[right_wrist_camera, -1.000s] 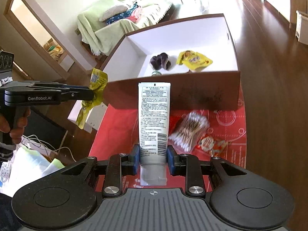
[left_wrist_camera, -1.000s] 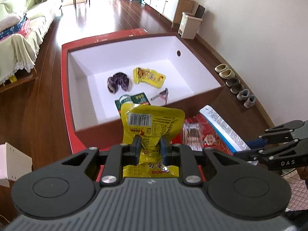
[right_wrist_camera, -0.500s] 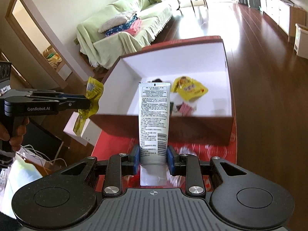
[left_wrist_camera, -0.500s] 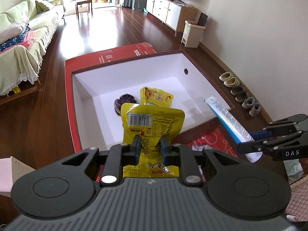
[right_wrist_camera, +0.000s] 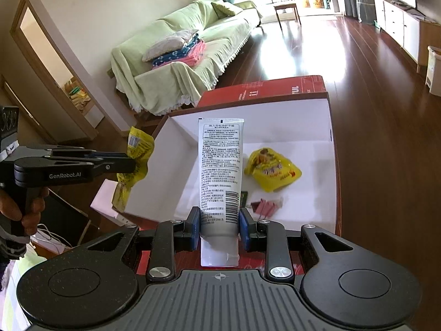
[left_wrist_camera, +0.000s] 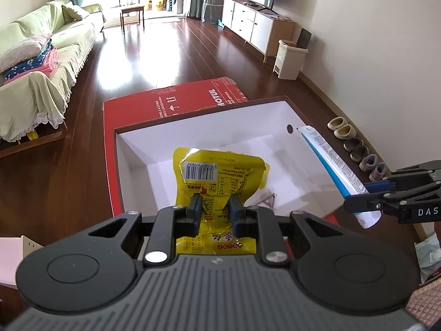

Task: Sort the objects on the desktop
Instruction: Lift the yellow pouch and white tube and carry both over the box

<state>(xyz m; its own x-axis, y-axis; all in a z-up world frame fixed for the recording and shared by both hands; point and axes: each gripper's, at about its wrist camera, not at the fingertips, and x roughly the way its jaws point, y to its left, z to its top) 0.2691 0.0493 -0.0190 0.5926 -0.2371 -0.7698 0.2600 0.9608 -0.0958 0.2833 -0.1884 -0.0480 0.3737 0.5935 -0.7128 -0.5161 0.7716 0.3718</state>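
Pouch [left_wrist_camera: 217, 176] hides box [left_wrist_camera: 278, 115] floor (partly).

pouch [left_wrist_camera: 220, 178]: glossy yellow foil-like film | tube [right_wrist_camera: 220, 173]: smooth white plastic, printed | box [right_wrist_camera: 317, 127]: matt white inside, red printed cardboard outside | left gripper [left_wrist_camera: 212, 211]: matt black plastic, metal screws | floor [left_wrist_camera: 171, 55]: glossy dark wood

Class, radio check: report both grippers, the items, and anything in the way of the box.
Left gripper shut on yellow snack packet. Right gripper shut on white tube. Both over open white box. Nothing blocking.
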